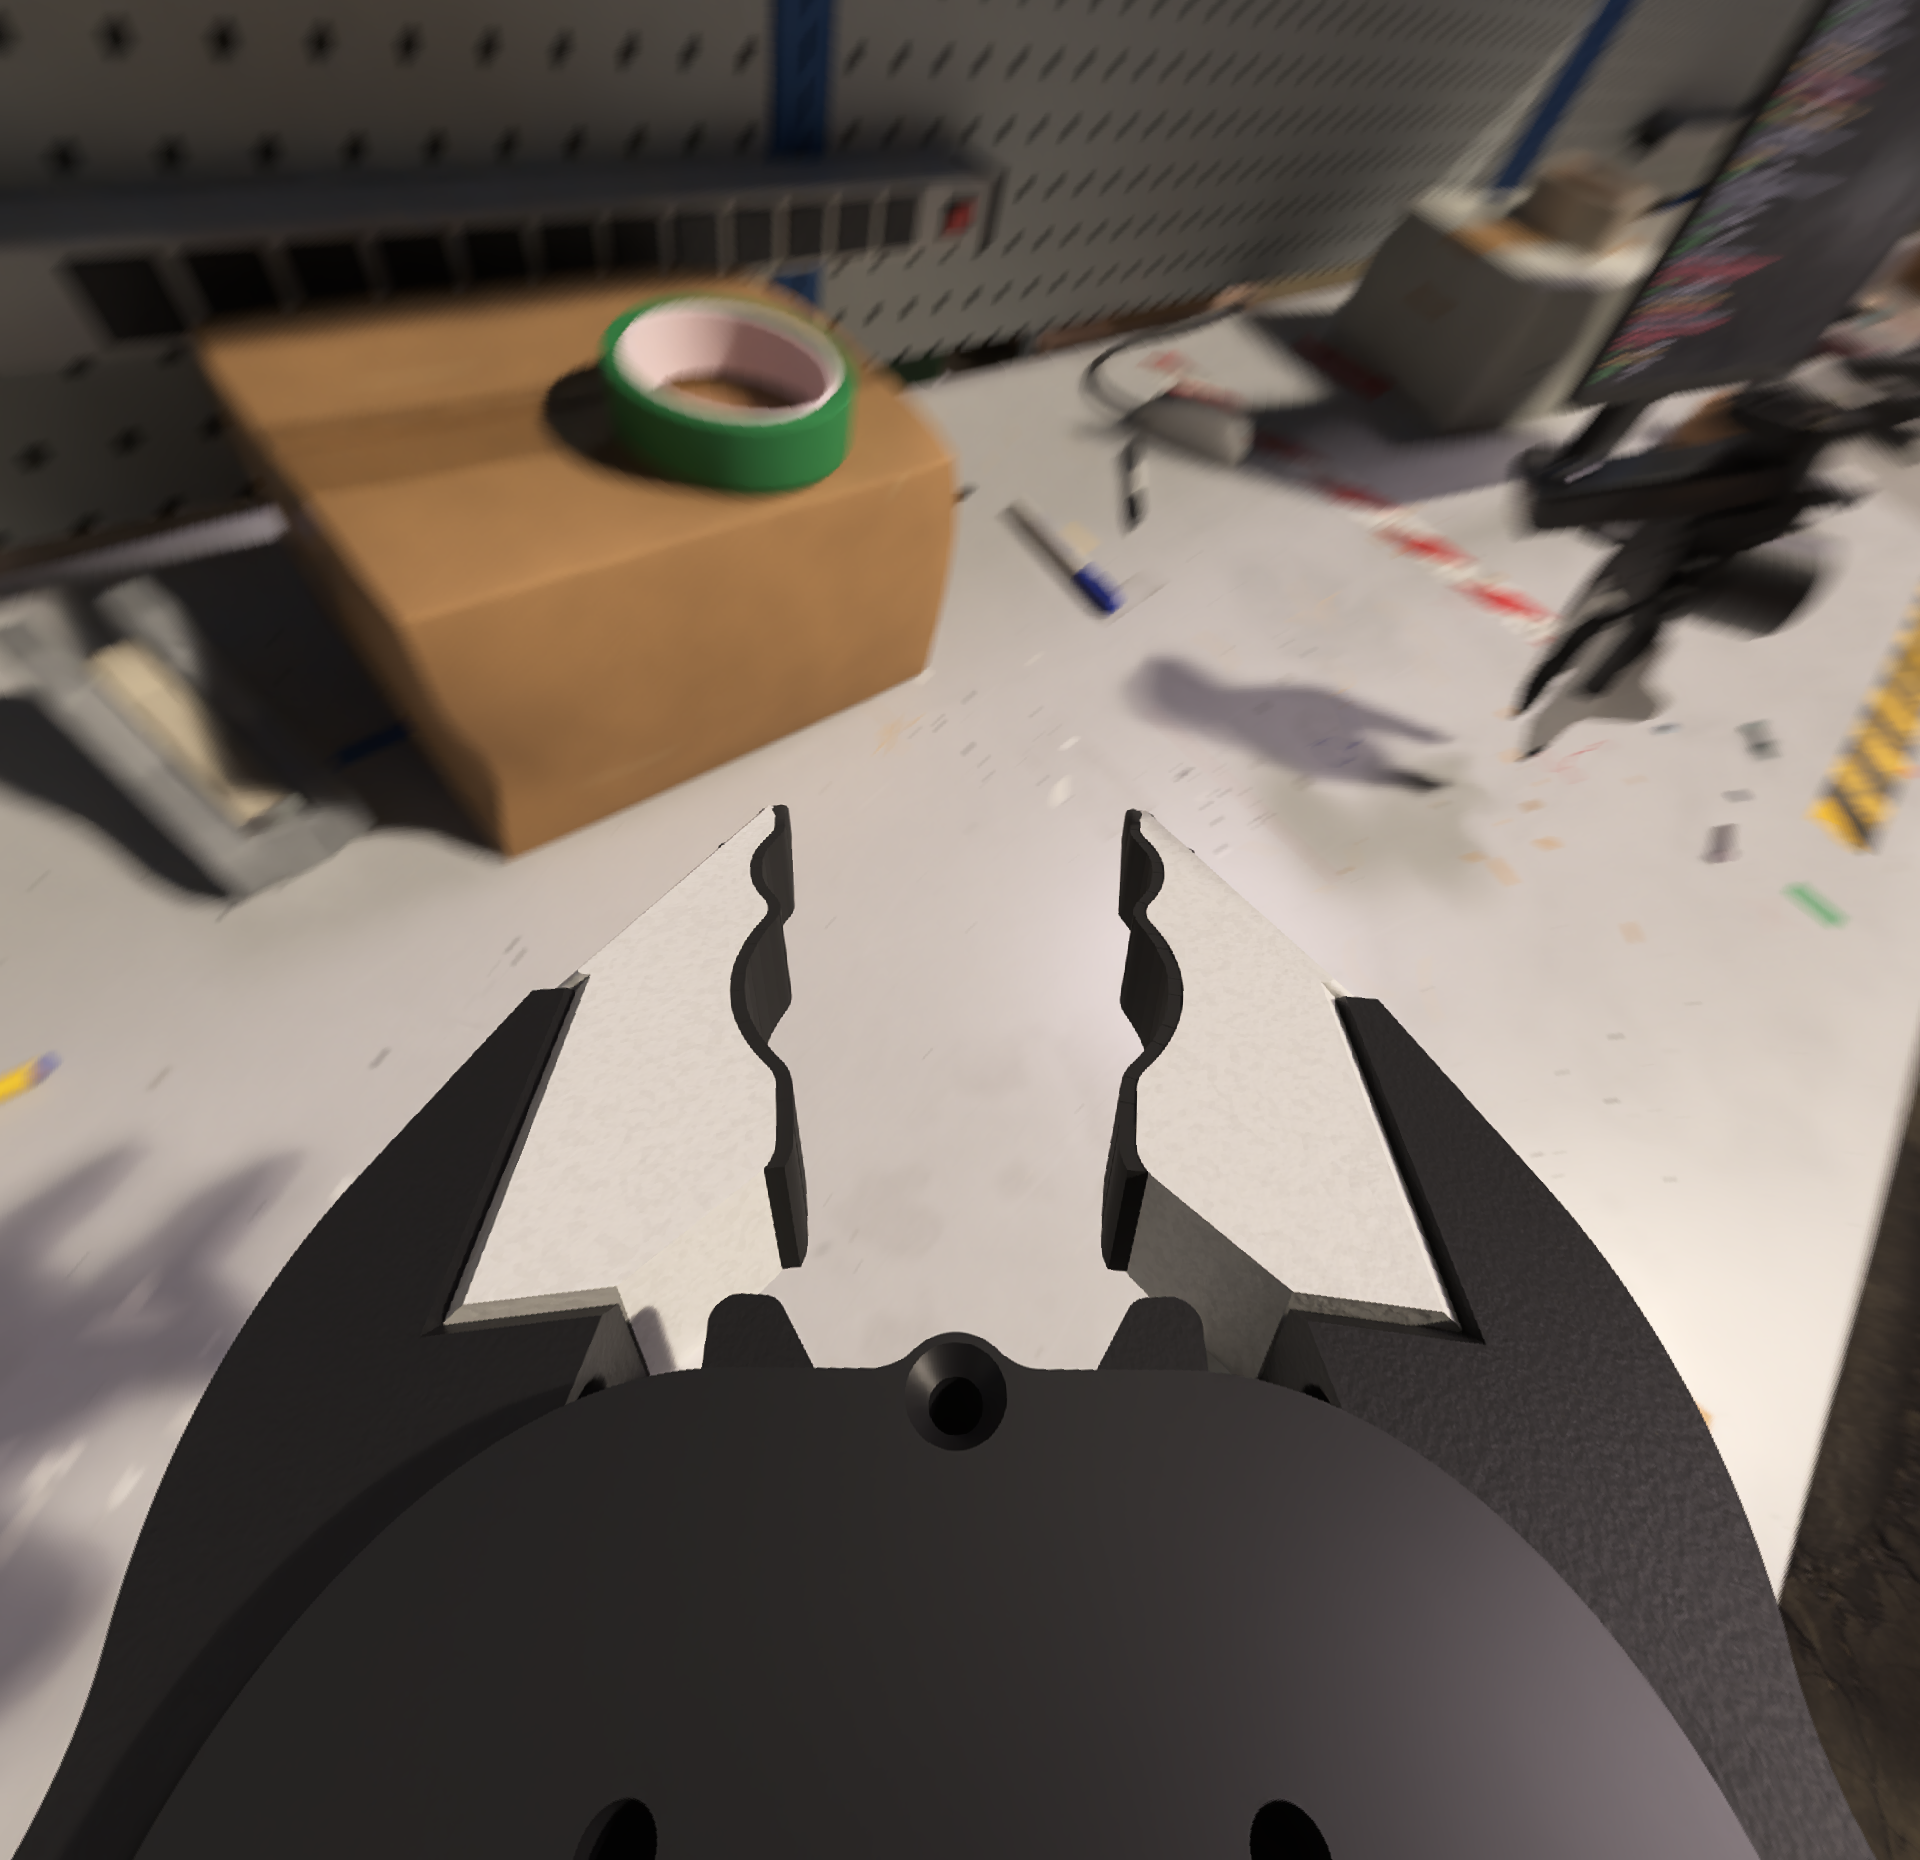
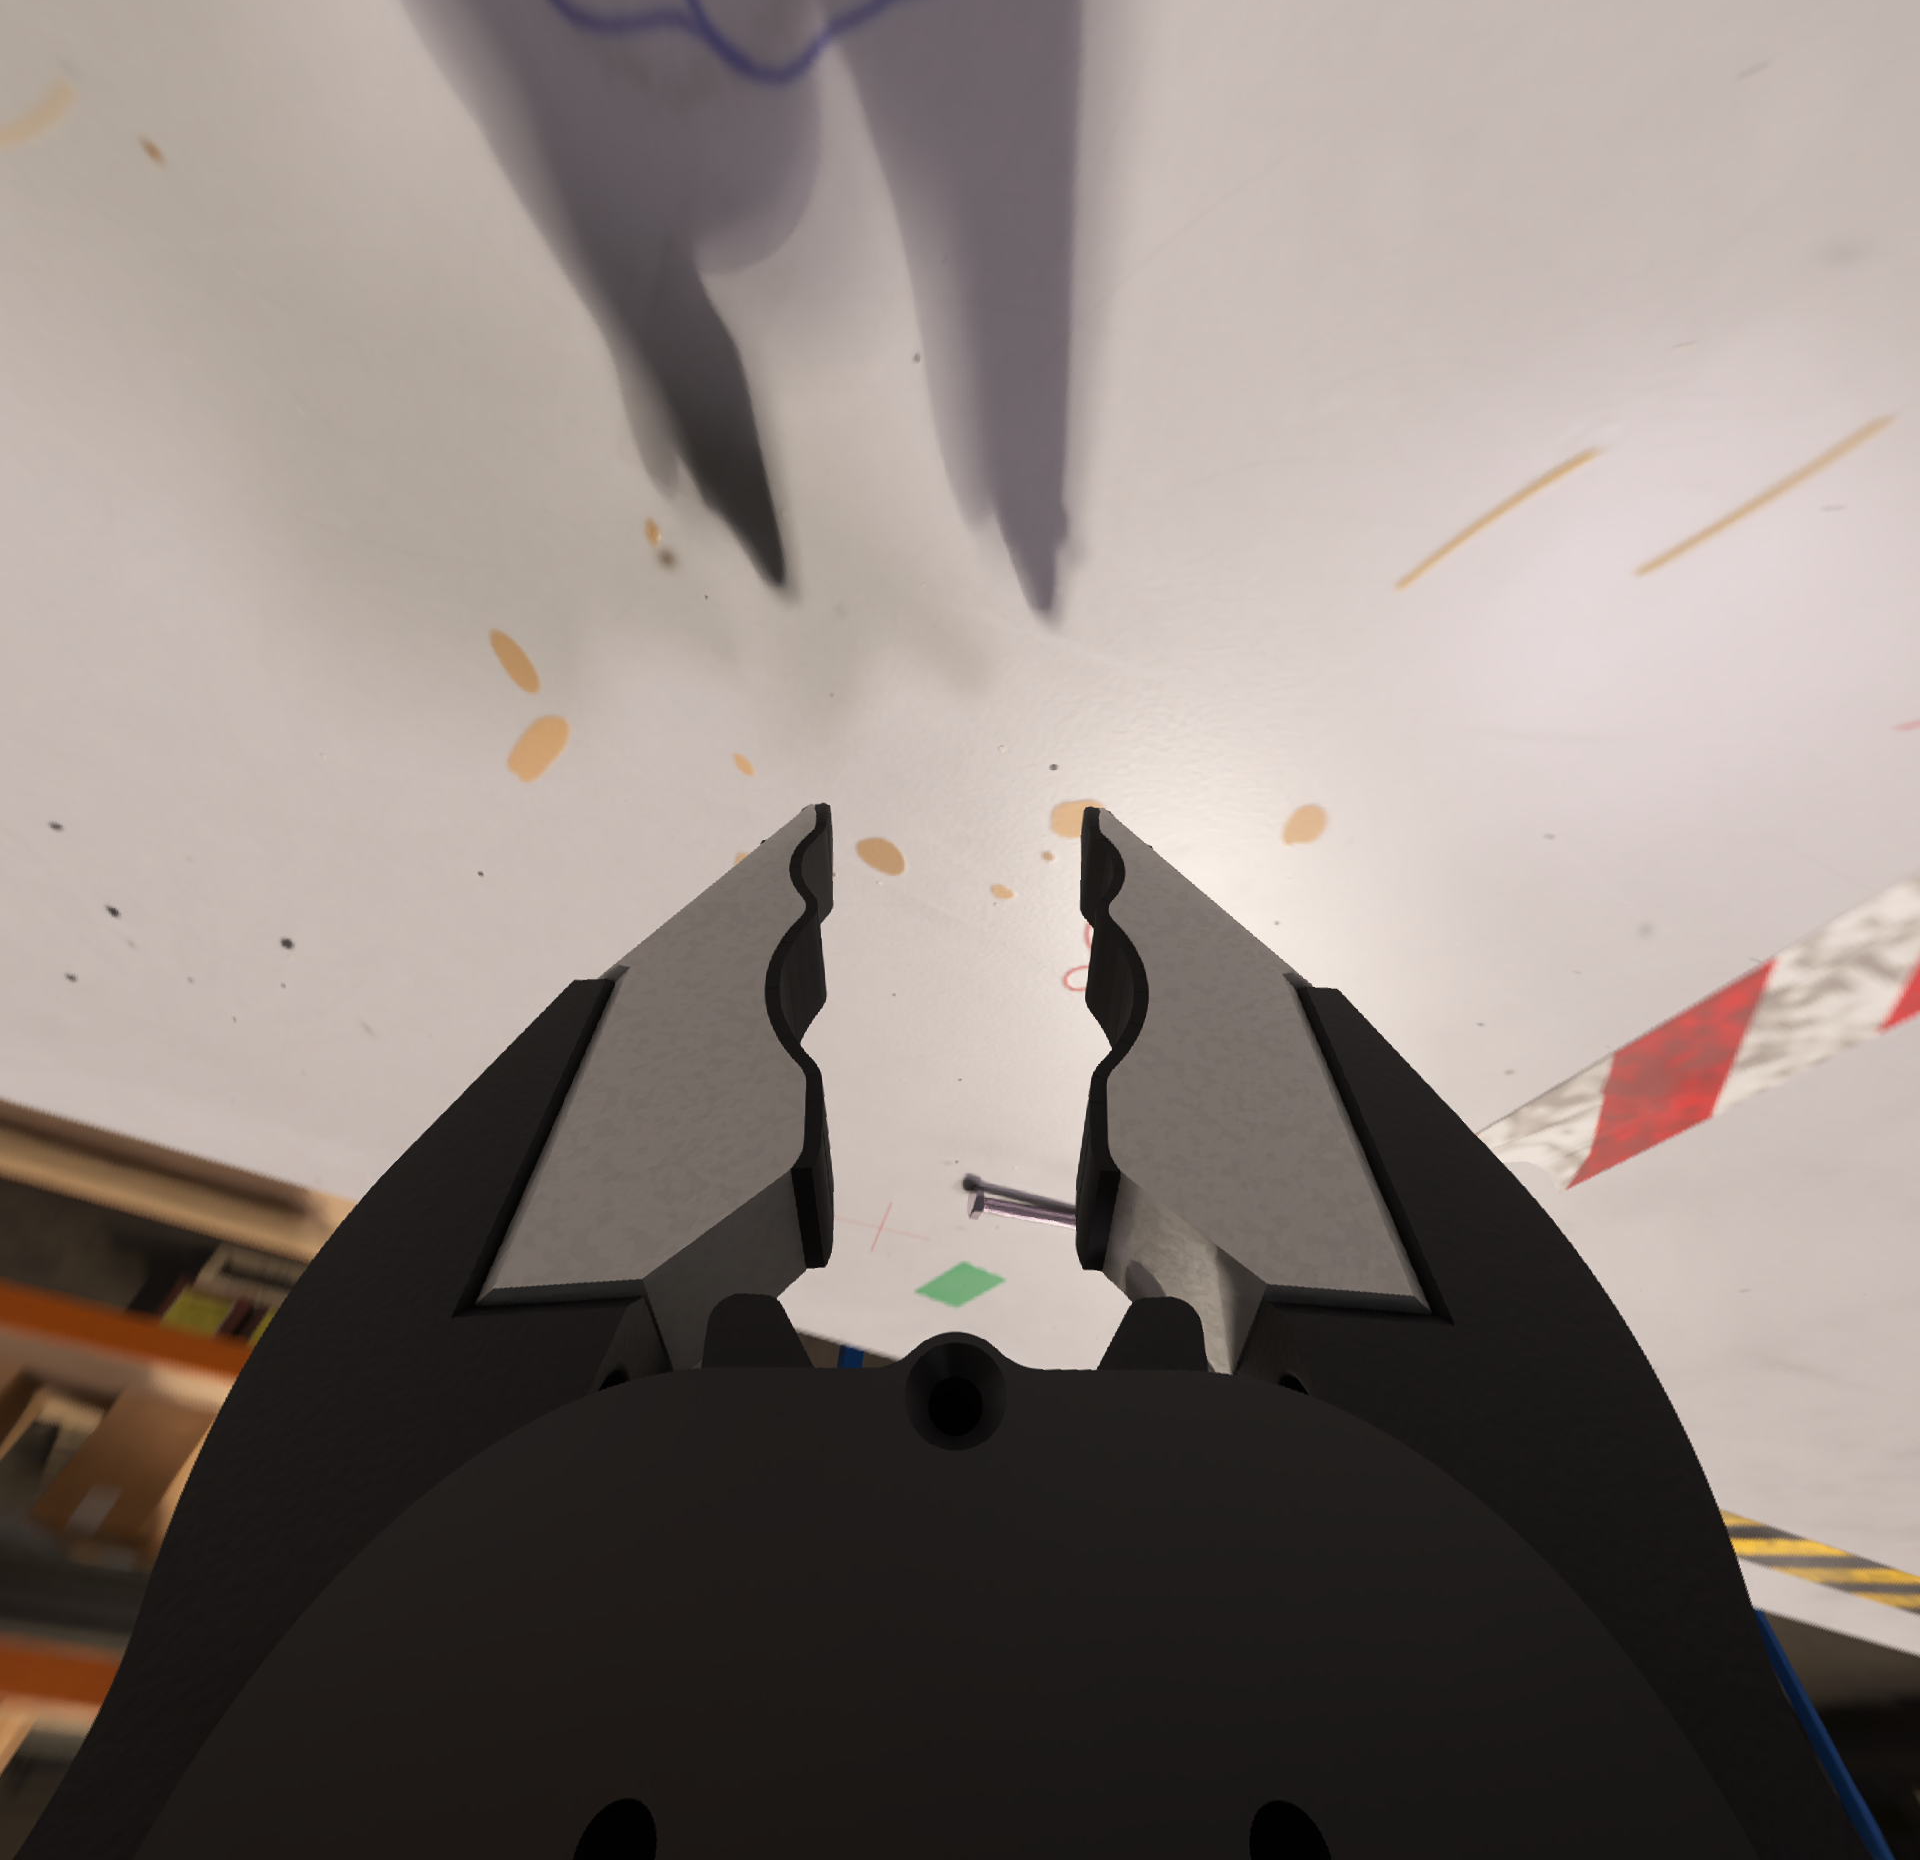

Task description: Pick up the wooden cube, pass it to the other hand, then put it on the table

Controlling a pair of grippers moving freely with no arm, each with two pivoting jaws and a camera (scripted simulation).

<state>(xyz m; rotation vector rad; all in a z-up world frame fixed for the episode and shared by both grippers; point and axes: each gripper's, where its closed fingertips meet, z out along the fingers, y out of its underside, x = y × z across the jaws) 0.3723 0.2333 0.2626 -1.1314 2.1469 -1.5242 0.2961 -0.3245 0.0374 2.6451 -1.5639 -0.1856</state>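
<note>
Blurred dark right gripper (image 1: pixel 1538 709) hangs above the table (image 1: pixel 1039 730), grip unreadable

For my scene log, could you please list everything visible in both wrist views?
cardboard box: one, brown, left rear of table
tape roll: one, green, on the box
marker: one, blue-capped, right of box
pegboard: one, grey, behind table
monitor: one, dark, far right
table: one, white, speckled
striped tape: one, red-white, on table
nail: one, metallic, on table
wooden cube: none seen
left gripper: black, jaws open, empty
right gripper: black, jaws open, empty
</note>
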